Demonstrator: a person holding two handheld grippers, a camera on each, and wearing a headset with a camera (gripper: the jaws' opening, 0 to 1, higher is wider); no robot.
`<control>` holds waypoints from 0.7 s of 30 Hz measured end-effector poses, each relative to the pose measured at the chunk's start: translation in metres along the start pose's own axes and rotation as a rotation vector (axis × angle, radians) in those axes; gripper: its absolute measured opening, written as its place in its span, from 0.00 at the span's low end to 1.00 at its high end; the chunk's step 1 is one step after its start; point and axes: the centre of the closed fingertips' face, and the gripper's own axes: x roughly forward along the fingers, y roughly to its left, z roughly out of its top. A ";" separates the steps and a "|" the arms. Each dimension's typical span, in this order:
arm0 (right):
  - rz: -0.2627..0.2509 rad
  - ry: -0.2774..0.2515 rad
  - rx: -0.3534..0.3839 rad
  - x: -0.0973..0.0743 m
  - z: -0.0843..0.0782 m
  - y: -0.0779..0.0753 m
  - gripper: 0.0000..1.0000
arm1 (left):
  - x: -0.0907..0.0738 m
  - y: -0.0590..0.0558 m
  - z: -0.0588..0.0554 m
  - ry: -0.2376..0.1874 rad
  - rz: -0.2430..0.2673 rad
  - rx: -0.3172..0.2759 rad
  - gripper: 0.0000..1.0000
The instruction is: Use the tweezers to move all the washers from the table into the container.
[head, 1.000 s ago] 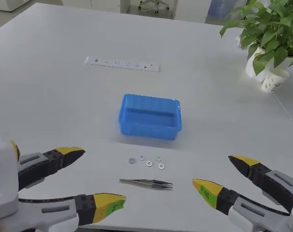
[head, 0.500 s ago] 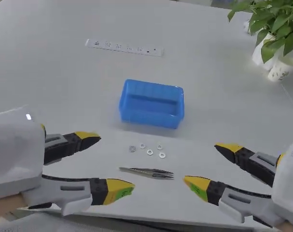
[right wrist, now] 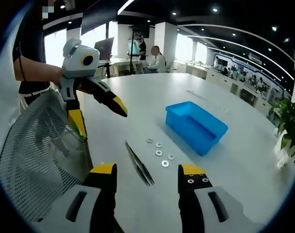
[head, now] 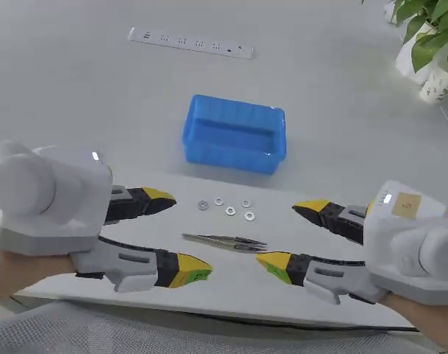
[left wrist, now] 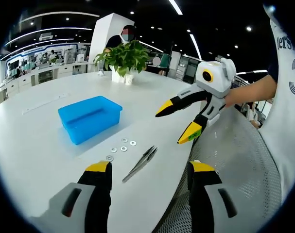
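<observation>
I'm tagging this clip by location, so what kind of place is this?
Probably an open-plan office or lab hall: a large white table with a power strip and a potted plant, rows of desks behind, and strip lights on a dark ceiling.

Big pale grey worktop (head: 76, 103) here. A long white power strip (head: 190, 43) lies flat on the far side, a bit left of centre. Over at the far right there's a leafy green plant in a white pot (head: 419, 44), with a small white printed cup (head: 438, 87) just beside it. Some grey mesh material (head: 98, 332) runs along the near edge.
</observation>
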 end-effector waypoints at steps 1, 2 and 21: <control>0.012 0.004 -0.014 0.003 -0.001 0.001 0.50 | 0.003 0.000 -0.001 0.009 -0.007 0.011 0.68; 0.022 0.012 -0.022 0.006 -0.003 0.002 0.49 | 0.005 0.001 -0.003 0.019 -0.011 0.022 0.67; 0.190 0.134 -0.148 0.047 -0.031 0.015 0.35 | 0.041 0.008 -0.023 0.129 -0.092 0.122 0.52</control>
